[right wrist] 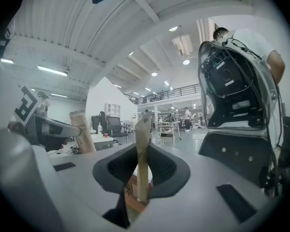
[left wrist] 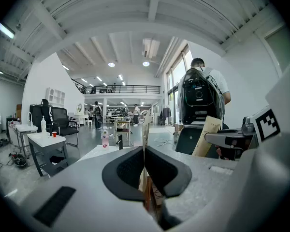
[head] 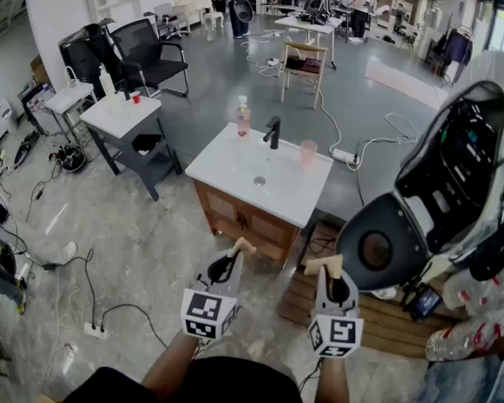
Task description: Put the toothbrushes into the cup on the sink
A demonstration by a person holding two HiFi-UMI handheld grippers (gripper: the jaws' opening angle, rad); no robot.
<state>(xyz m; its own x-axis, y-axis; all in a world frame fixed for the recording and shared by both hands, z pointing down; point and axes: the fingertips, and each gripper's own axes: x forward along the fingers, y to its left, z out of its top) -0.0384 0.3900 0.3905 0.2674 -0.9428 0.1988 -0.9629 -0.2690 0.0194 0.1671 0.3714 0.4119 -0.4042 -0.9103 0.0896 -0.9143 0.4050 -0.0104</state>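
Note:
The white sink counter (head: 235, 170) stands on a wooden cabinet ahead of me, with a black faucet (head: 273, 131), a pink bottle (head: 244, 117) and the pink cup (head: 308, 153) at its far right. Both grippers are held low in front of it, well short of the counter. My left gripper (head: 235, 254) is shut on a flat tan toothbrush packet (left wrist: 145, 129), seen edge-on between its pads. My right gripper (head: 326, 267) is shut on a second tan packet (right wrist: 143, 153), which stands upright between its jaws. Each gripper and its packet also shows in the other's view.
A person carrying a large black-and-white backpack rig (head: 454, 183) stands close at my right. Under my right gripper lies a wooden slat platform (head: 386, 309). Left of the sink is a white side table (head: 122, 114), with black office chairs (head: 147, 53) behind it. Cables and a power strip (head: 92, 330) lie on the floor.

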